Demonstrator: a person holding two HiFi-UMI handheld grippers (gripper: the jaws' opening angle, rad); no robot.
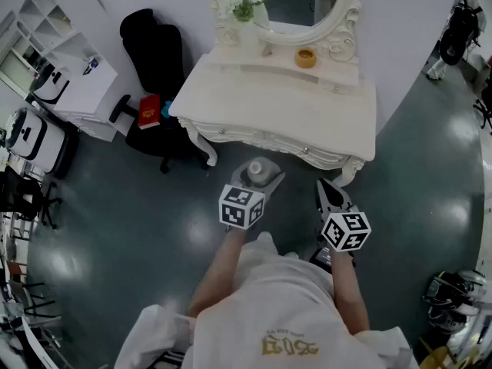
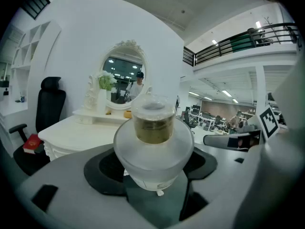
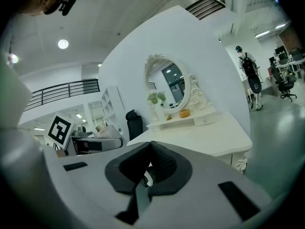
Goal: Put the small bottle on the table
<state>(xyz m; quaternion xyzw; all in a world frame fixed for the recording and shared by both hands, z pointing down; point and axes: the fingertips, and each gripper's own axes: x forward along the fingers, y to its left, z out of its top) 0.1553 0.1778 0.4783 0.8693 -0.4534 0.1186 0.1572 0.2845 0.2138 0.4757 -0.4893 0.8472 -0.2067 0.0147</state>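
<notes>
Small bottle (image 2: 153, 147) pinched in wide-set left claw (image 1: 259, 180), centre frame in left gripper view, held over floor just short of counter (image 1: 292, 118) front edge. Bottle base hidden behind claw body; contents hard to make out. Right claw (image 3: 148, 168) pressed together, empty.

light: bright, ceiling lamps (image 3: 63, 44) | glare: sheen on floor (image 1: 460, 133) | edges: fisheye bending, dark corners | focus: mostly sharp

Head view: high, facing steeply down onto the white dressing table (image 1: 307, 106) from close in front. Gripper views: low, near-level, facing it; all share tabletop and oval mirror (image 2: 125, 75).
</notes>
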